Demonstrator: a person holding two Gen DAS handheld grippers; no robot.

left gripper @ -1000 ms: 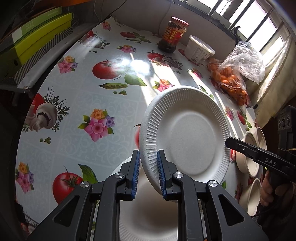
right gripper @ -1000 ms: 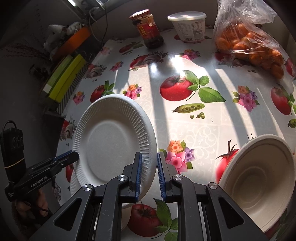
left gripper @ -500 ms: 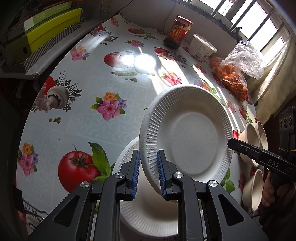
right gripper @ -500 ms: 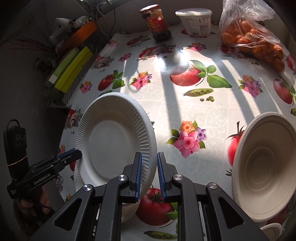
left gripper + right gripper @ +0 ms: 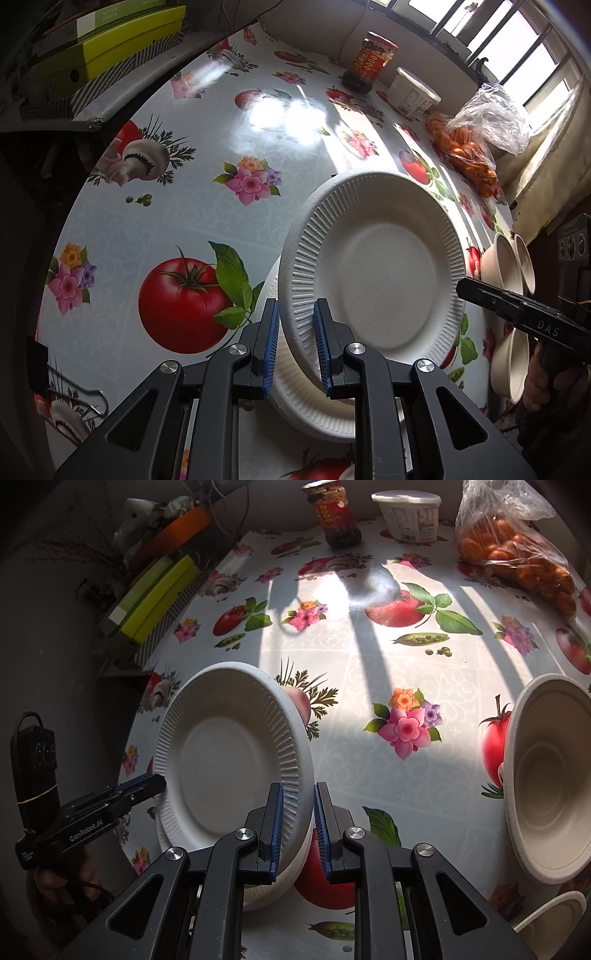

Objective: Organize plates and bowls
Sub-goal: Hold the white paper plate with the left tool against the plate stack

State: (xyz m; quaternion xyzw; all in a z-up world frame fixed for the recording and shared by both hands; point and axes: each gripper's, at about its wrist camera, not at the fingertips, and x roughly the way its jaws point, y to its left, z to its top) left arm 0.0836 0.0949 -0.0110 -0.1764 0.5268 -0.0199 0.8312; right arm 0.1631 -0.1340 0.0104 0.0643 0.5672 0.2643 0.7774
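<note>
A white ribbed paper plate [image 5: 384,266] hangs tilted just above a second white plate [image 5: 317,410] that lies on the flowered tablecloth. My left gripper [image 5: 295,332] is shut on the held plate's near-left rim. On the opposite rim my right gripper [image 5: 298,812] is shut on the same plate [image 5: 229,760], with the lower plate [image 5: 266,886] showing beneath it. Each gripper shows in the other's view: the right one [image 5: 465,288] at the plate's right edge, the left one [image 5: 155,782] at its left edge. Beige bowls [image 5: 550,775] stand to the right.
At the table's far side stand a red-labelled jar [image 5: 371,62], a white tub [image 5: 412,96] and a plastic bag of orange fruit [image 5: 469,158]. Yellow-green boxes [image 5: 122,48] lie beyond the left edge. More bowls [image 5: 509,365] sit near the right edge.
Both grippers have carried the plate toward the near side of the table. It now hangs over the lower plate, which shows more fully under it. Neither grip has changed.
</note>
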